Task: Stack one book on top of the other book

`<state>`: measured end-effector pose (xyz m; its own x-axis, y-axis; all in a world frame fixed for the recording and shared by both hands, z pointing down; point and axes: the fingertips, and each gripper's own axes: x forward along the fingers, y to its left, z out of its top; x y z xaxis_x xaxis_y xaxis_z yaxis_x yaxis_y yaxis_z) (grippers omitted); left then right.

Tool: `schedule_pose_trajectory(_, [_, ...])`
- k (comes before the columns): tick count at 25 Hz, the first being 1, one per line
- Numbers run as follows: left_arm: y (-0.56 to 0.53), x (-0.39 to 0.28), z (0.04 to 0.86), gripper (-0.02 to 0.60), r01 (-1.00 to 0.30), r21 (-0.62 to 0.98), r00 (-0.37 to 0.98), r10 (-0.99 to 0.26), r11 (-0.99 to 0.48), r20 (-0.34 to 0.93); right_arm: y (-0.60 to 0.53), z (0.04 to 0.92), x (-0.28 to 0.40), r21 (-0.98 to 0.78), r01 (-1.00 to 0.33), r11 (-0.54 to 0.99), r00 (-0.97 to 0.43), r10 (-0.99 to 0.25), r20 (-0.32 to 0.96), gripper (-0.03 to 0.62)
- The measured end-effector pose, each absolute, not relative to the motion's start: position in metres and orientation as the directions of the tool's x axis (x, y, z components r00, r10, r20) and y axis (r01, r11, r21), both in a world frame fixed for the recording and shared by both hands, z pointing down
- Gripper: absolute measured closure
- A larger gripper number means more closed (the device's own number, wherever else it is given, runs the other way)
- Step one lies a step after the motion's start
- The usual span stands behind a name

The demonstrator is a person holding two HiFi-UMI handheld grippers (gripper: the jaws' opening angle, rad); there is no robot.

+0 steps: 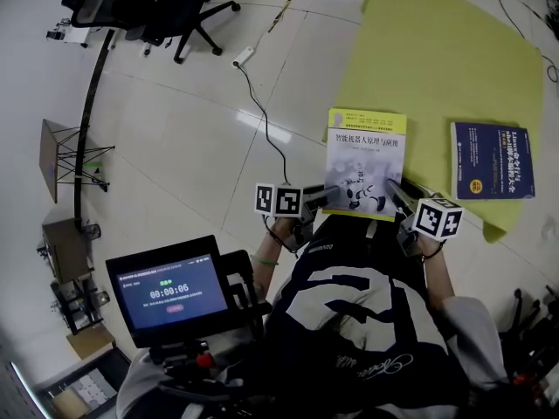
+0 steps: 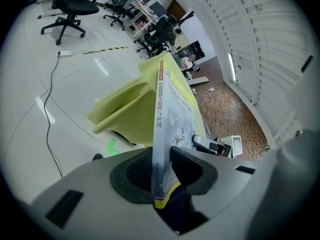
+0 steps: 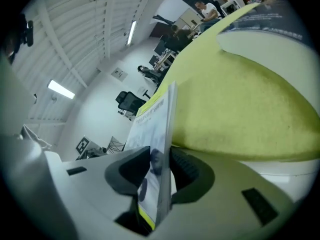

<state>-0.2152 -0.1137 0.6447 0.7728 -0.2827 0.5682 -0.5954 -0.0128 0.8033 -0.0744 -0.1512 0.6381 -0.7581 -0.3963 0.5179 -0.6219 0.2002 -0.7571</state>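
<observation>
We hold the white book [image 1: 365,164] by its near edge, with the left gripper [image 1: 325,199] and right gripper [image 1: 398,192] each clamped on a corner. The blue book [image 1: 491,161] lies rightward by the mat's [image 1: 437,59] right edge, long axis pointing away, nearer our right gripper.

White book [image 1: 365,160] cover is seen as glossy paper; blue book [image 1: 492,161] cover is glossy too. Mat [image 1: 437,68] is read as matt, fuzzy yellow-green cloth. Floor [image 1: 175,120] is tiled, smooth, reflective. Left gripper [image 2: 161,170] shell is noted as matt grey plastic, pads [image 2: 137,174] dark, ribbed.
</observation>
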Motion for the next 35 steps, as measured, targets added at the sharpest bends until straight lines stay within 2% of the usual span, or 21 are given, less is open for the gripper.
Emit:
schedule_pose_trajectory(5, [-0.115,-0.221,0.637,0.468,-0.645,0.760,0.747,-0.275,-0.083,0.605,-0.144,0.632,-0.078,-0.732,-0.660,0.170,-0.725,-0.398,0.561,0.486])
schedule_pose_trajectory(9, [-0.113,-0.221,0.625,0.474,-0.684,0.708,0.723,-0.283,-0.172,0.630,-0.137,0.619,-0.080,-0.747,-0.644,0.165,-0.724,-0.447,0.526,0.512])
schedule_pose_trajectory(17, [-0.112,-0.207,0.588,0.472,-0.678,0.688,0.732,-0.322,-0.258,0.600,-0.132,0.594,-0.073,-0.693,-0.692,0.205,-0.682,-0.500,0.533,0.517])
schedule_pose_trajectory(22, [-0.116,-0.188,0.559,0.471,-0.657,0.640,0.753,-0.305,-0.397,0.583,-0.125,0.562,-0.055,-0.654,-0.722,0.225,-0.644,-0.565,0.516,0.517])
schedule_pose_trajectory(29, [-0.148,-0.124,0.511,0.469,-0.576,0.608,0.808,-0.266,-0.547,0.526,-0.137,0.511,0.010,-0.581,-0.796,0.169,-0.518,-0.687,0.510,0.516])
schedule_pose_trajectory(35, [-0.158,-0.020,0.493,0.469,-0.510,0.594,0.839,-0.204,-0.622,0.505,-0.134,0.495,0.110,-0.532,-0.844,0.073,-0.403,-0.740,0.538,0.513])
